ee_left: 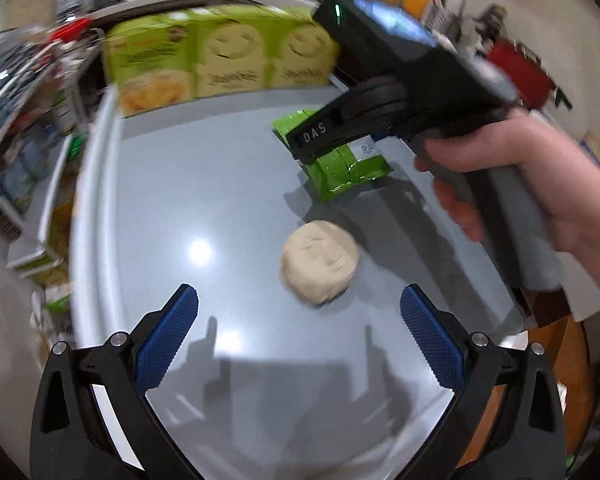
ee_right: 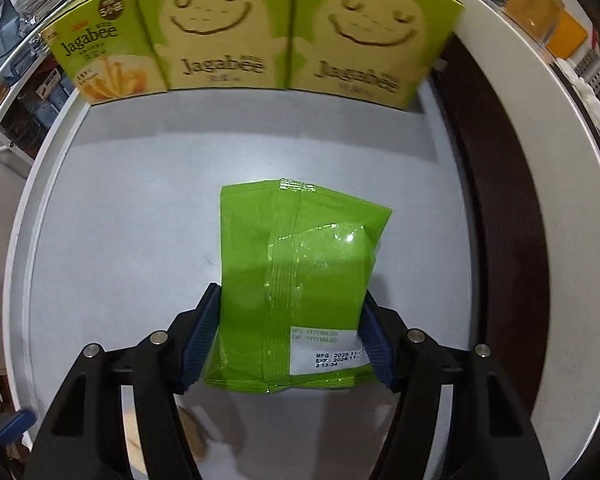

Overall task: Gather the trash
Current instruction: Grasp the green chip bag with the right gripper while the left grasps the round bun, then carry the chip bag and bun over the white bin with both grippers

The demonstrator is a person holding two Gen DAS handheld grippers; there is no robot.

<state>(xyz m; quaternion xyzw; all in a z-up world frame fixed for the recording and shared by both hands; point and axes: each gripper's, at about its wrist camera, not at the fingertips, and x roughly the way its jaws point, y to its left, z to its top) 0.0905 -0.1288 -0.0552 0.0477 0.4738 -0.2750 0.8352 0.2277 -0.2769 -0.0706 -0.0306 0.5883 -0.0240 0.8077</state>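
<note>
Packet point(ee_right: 300, 280): glossy green foil, back seam up, white date label at its near corner, lying on the grey table point(ee_right: 120, 220) and clamped at both sides by the right gripper point(ee_right: 288, 344). Left gripper point(ee_left: 300, 320) gapes empty; dough-like lump point(ee_left: 319, 267) at its 12 o'clock. Jagabee boxes point(ee_right: 228, 32) beyond.

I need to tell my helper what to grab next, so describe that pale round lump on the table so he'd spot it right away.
On the grey table, in front of the row of green snack boxes, lies a green packet. Nearer than the packet sits the round lump: beige, matte and dough-like, the only thing there that isn't green.
</note>
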